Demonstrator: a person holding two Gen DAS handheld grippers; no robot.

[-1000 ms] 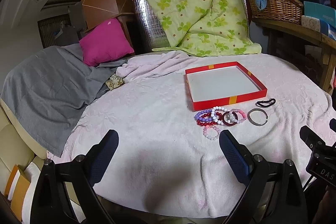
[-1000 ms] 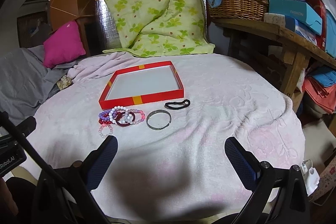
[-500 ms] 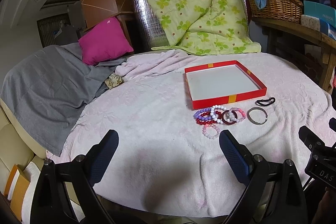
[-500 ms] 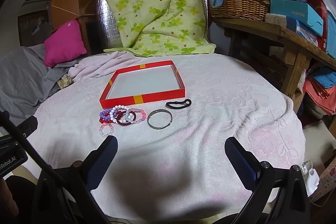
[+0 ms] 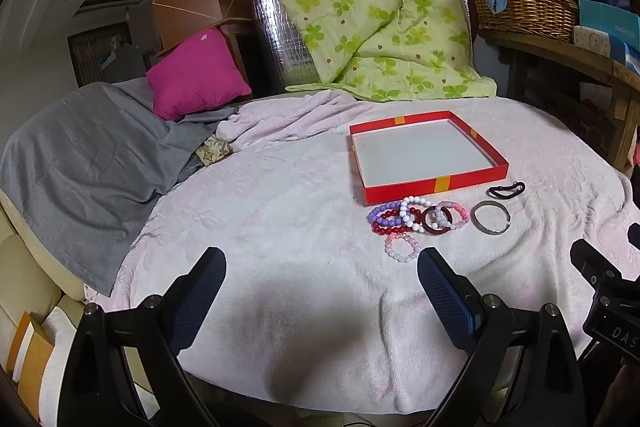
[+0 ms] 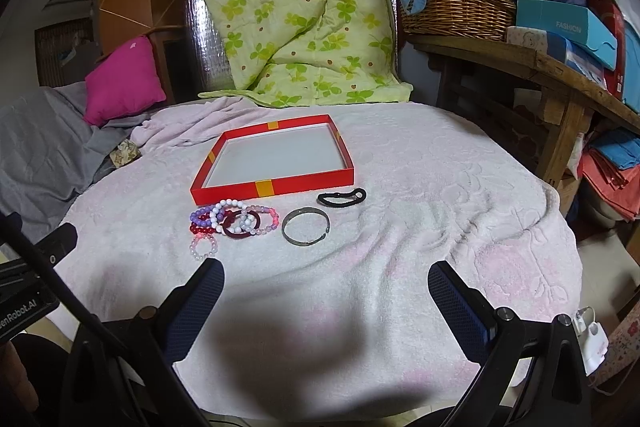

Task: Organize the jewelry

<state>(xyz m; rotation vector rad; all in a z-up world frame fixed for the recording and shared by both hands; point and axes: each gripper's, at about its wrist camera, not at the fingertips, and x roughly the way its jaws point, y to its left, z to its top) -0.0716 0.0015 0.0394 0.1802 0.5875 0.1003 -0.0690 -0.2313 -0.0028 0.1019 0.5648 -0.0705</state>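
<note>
A shallow red box point(image 5: 434, 184) point(image 6: 272, 185) with a white floor lies empty on the pink towel-covered round table point(image 5: 280, 227) point(image 6: 440, 207). In front of it lie several bead bracelets point(image 5: 412, 217) point(image 6: 232, 221), a pale pink bead bracelet point(image 5: 401, 247) point(image 6: 203, 247), a silver bangle point(image 5: 491, 223) point(image 6: 306, 231) and a black hair tie point(image 5: 507, 189) point(image 6: 342, 197). My left gripper point(image 5: 322, 275) is open and empty, near the table's front, left of the jewelry. My right gripper point(image 6: 326, 285) is open and empty, just in front of the bangle.
A green clover quilt point(image 5: 372, 11) point(image 6: 296, 15) hangs behind the table. A grey blanket point(image 5: 92, 155) and magenta cushion point(image 5: 196, 79) lie left. A wooden shelf point(image 6: 520, 63) with a wicker basket point(image 6: 456, 11) and boxes stands right.
Both grippers have crept slightly forward toward the jewelry; the box and bracelets have not moved.
</note>
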